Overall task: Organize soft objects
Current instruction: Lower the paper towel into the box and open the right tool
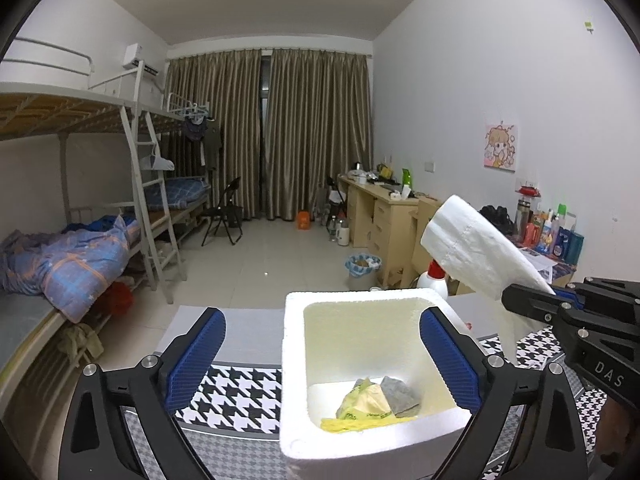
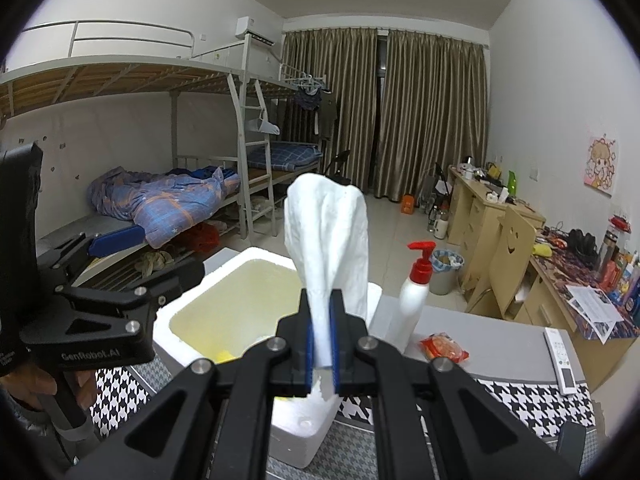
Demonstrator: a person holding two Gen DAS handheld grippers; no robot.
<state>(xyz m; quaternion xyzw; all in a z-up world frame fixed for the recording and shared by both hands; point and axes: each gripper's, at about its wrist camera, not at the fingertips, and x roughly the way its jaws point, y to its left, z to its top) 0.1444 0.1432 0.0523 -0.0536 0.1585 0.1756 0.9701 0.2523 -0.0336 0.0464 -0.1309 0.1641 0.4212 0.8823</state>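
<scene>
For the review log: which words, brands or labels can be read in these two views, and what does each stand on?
"DAS": on the black body of the right gripper, left wrist view.
"GenRobot.AI": on the black body of the left gripper, right wrist view.
Green print on the yellow bag in the foam box: too blurred.
Remote control buttons and desk bottles: too small.

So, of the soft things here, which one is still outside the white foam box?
The white tissue, pinched in the right gripper above the foam box. The yellow bag and grey cloth already lie inside.
</scene>
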